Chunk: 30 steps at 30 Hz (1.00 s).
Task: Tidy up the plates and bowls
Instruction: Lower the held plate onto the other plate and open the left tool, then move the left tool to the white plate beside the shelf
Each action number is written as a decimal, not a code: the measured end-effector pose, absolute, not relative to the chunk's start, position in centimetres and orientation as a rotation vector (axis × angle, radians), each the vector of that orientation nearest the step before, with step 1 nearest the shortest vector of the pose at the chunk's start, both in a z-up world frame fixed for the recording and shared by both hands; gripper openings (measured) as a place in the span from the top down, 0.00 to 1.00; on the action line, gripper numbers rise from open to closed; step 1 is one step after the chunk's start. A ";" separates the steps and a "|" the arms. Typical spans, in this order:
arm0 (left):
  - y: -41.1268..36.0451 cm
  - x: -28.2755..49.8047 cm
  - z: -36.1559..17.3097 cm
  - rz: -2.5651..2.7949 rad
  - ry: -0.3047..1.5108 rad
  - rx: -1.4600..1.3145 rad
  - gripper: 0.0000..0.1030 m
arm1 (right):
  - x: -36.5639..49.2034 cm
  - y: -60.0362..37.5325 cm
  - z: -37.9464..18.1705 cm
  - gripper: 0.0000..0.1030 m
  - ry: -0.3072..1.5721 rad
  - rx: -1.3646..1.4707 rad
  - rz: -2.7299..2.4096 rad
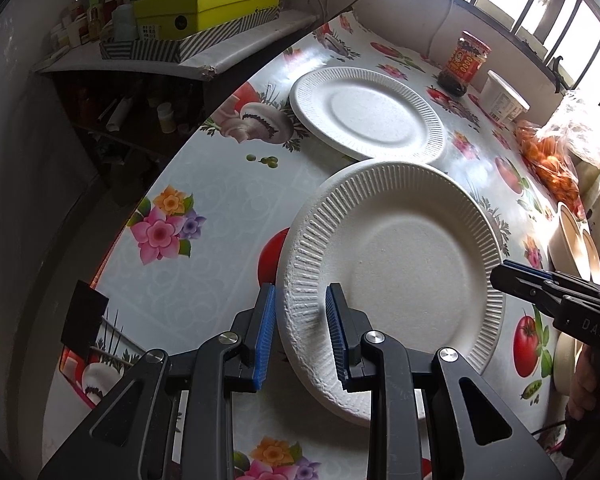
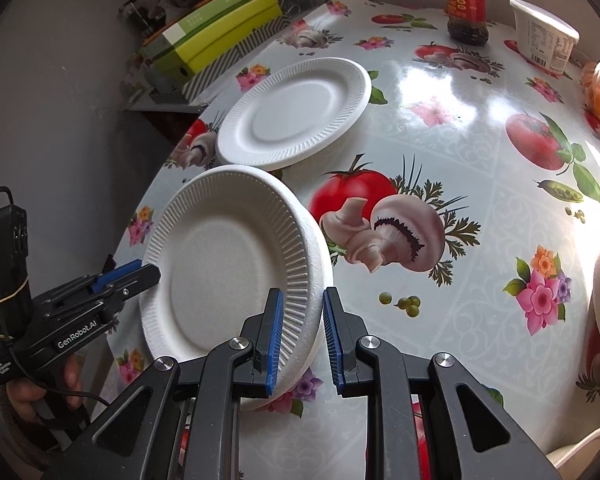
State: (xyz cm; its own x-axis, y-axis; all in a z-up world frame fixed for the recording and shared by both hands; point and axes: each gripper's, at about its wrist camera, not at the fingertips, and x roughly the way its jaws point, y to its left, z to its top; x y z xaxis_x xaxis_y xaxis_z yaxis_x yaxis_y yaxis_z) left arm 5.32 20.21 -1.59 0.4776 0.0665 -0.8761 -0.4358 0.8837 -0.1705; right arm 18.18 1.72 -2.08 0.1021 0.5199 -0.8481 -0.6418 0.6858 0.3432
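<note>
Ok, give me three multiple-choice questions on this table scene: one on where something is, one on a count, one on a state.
1. Where is the red-labelled jar?
A. far side of the table
B. on the flat plate
C. in a gripper

2. How many white foam plates show?
A. one
B. two
C. four

3. How is the near plate?
A. flat on the table
B. upside down
C. tilted, gripped by both

Answers:
1 A, it stands beyond the flat plate.
2 B, one lies flat, one is held.
3 C, the left hand-held gripper and right hand-held gripper each pinch its rim.
</note>
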 end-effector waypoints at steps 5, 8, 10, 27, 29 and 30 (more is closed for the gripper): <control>20.0 5.6 -1.8 0.307 1.041 -0.392 0.74 | 18.2 1.8 -2.3 0.80 1.187 -0.135 0.843; 20.0 5.7 -1.9 0.302 1.043 -0.391 0.74 | 18.4 1.7 -2.4 0.80 1.194 -0.131 0.838; 20.0 5.8 -1.9 0.301 1.043 -0.387 0.74 | 18.5 1.7 -2.6 0.80 1.200 -0.125 0.837; 20.3 5.4 -0.9 0.245 1.007 -0.383 0.52 | 18.8 1.6 -2.5 0.61 1.203 -0.123 0.816; 20.5 5.5 -0.7 0.252 1.002 -0.384 0.52 | 18.8 1.5 -2.3 0.61 1.199 -0.124 0.815; 20.6 5.5 -0.6 0.250 1.001 -0.387 0.52 | 18.9 1.5 -2.2 0.61 1.195 -0.125 0.817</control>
State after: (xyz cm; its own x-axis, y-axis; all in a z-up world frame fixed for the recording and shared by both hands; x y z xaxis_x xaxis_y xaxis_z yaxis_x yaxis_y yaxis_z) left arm 5.53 20.59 -0.58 0.5194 0.0277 -0.8541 -0.3775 0.9041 -0.2003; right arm 18.87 1.48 -2.19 0.1245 0.4957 -0.8595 -0.6209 0.7146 0.3222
